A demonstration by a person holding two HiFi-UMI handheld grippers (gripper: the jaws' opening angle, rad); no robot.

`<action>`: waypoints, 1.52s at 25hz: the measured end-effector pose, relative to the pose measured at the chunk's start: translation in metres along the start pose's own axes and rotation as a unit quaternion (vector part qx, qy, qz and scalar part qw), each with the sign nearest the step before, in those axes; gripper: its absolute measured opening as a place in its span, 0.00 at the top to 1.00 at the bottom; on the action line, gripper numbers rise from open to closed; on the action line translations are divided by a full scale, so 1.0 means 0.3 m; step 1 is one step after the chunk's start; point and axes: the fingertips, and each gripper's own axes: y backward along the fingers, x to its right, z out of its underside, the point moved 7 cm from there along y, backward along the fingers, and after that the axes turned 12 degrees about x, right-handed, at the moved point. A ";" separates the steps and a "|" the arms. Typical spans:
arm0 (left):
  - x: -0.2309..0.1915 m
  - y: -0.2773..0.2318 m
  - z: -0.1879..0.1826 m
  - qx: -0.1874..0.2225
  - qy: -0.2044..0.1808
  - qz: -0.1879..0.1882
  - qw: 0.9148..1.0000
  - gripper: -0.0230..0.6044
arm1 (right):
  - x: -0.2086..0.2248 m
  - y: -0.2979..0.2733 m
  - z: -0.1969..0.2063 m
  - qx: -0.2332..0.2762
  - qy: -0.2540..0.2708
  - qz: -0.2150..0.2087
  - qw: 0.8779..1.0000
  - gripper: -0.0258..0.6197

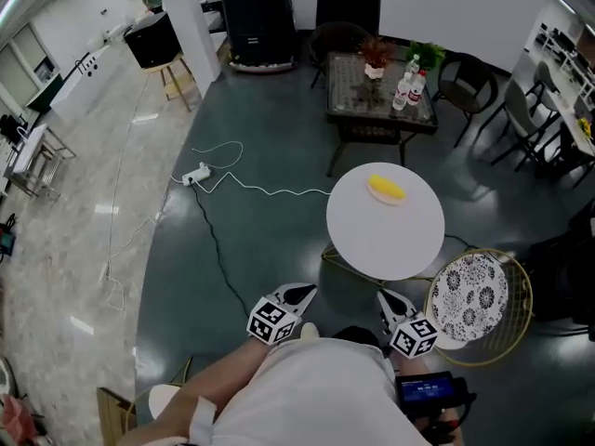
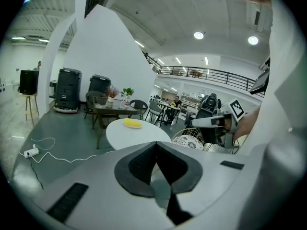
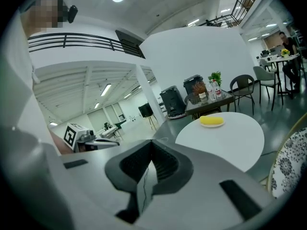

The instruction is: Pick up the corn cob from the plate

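Note:
A yellow corn cob (image 1: 387, 190) lies on a small white plate (image 3: 211, 125) at the far side of a round white table (image 1: 390, 240). The corn cob (image 2: 133, 122) (image 3: 211, 120) shows in both gripper views, well ahead of the jaws. My left gripper (image 1: 302, 293) and right gripper (image 1: 389, 297) hang side by side close to my body, short of the table's near edge. In its own view the left gripper (image 2: 156, 145) is shut with nothing in it. The right gripper (image 3: 151, 145) also has its jaws together and empty.
A wire chair with a patterned round seat (image 1: 469, 297) stands to the right of the table. Beyond the table stands a glass coffee table (image 1: 379, 86) with bottles and plants, ringed by dark chairs. A power strip and white cable (image 1: 195, 175) lie on the floor at left.

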 end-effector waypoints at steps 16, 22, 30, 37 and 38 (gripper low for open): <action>-0.251 -0.212 -0.084 -0.024 0.010 0.002 1.000 0.95 | 0.153 -0.336 -0.082 -0.014 -0.011 -0.017 1.000 0.95; -0.307 -0.389 -0.147 -0.026 0.012 0.026 0.999 0.95 | 0.251 -0.420 -0.127 -0.024 -0.009 -0.026 0.999 0.95; -0.336 -0.616 -0.232 -0.038 0.011 0.043 0.998 0.95 | 0.438 -0.486 -0.225 -0.025 -0.015 -0.019 0.999 0.95; -0.393 -0.747 -0.254 -0.053 -0.003 0.053 0.997 0.95 | 0.521 -0.500 -0.222 -0.027 -0.022 -0.012 0.999 0.95; -0.398 -0.760 -0.257 -0.057 -0.004 0.057 0.997 0.95 | 0.528 -0.498 -0.221 -0.026 -0.026 -0.006 0.999 0.95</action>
